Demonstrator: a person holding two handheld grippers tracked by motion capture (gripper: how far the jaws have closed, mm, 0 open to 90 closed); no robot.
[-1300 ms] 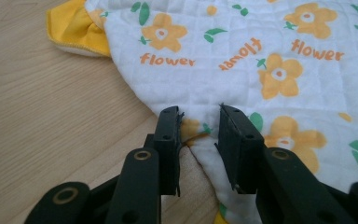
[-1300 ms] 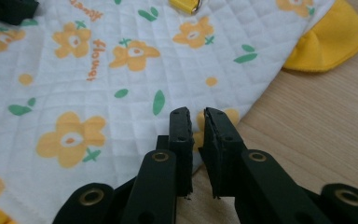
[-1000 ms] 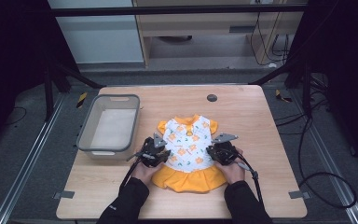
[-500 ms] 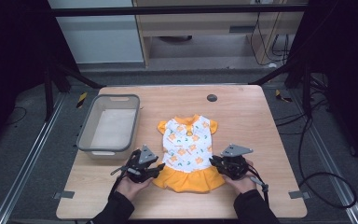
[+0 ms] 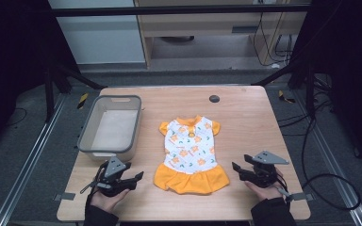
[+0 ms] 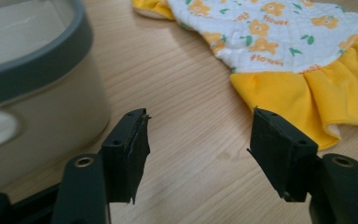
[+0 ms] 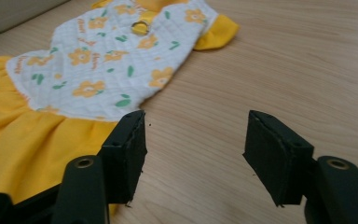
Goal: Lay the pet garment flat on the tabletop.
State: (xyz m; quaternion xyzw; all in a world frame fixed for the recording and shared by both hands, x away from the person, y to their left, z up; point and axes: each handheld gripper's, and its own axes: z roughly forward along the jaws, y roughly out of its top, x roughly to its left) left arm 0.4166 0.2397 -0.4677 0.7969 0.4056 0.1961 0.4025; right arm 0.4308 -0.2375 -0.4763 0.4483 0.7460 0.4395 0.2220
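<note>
Wooden surface (image 5: 245, 117) carries a flower-print dress (image 5: 191, 153), collar toward the far edge, between the wide-open, empty left gripper (image 5: 134, 178) and right gripper (image 5: 236, 168), whose jaws have just been opening.

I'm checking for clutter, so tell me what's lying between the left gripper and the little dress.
Nothing: in the high view, only bare wooden table separates the open left gripper from the dress. The left gripper view shows the same bare stretch.

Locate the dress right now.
High view: the dress lies flat mid-table, right of the bin, between the left gripper and right gripper, touching neither.
</note>
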